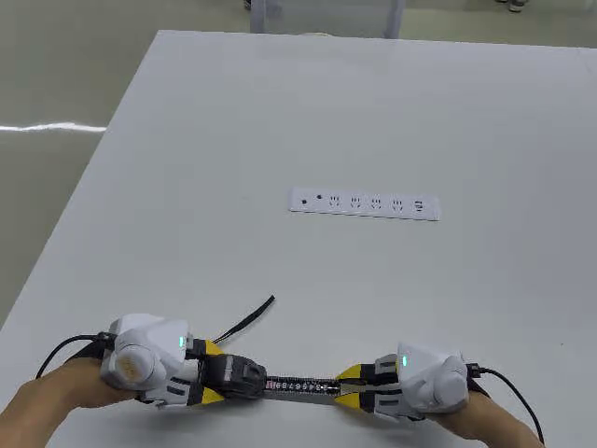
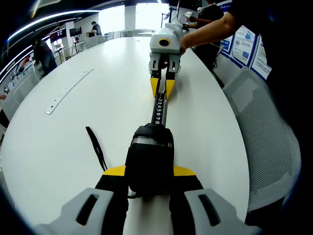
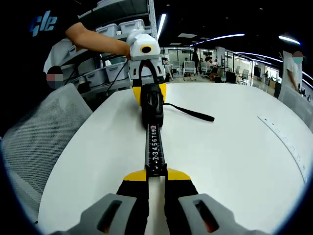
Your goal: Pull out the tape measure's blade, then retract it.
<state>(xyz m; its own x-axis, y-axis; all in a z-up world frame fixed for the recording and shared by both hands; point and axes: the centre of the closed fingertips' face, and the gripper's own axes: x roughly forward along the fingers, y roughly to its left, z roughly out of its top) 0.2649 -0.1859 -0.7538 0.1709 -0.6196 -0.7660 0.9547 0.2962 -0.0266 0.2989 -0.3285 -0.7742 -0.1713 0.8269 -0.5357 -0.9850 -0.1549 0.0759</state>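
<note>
The left tool [image 1: 213,371] is clamped on the tape [image 1: 241,375] (a black case) by the near edge of the tabletop [image 1: 280,121]. The right tool [image 1: 350,385] pinches the blade [image 1: 300,385], which is drawn out a short way between them; its tip is hidden between the jaws. A strap [image 1: 247,319] lies beside the case. A power strip [image 1: 364,203] lies well apart, with bare tabletop around it.

The white bench [image 1: 280,121] carries a white power strip [image 1: 364,203] lying flat near its middle. Along the near edge rests a black tape measure [image 1: 244,375], blade [image 1: 300,385] partly out, its strap [image 1: 247,319] trailing over the surface.
</note>
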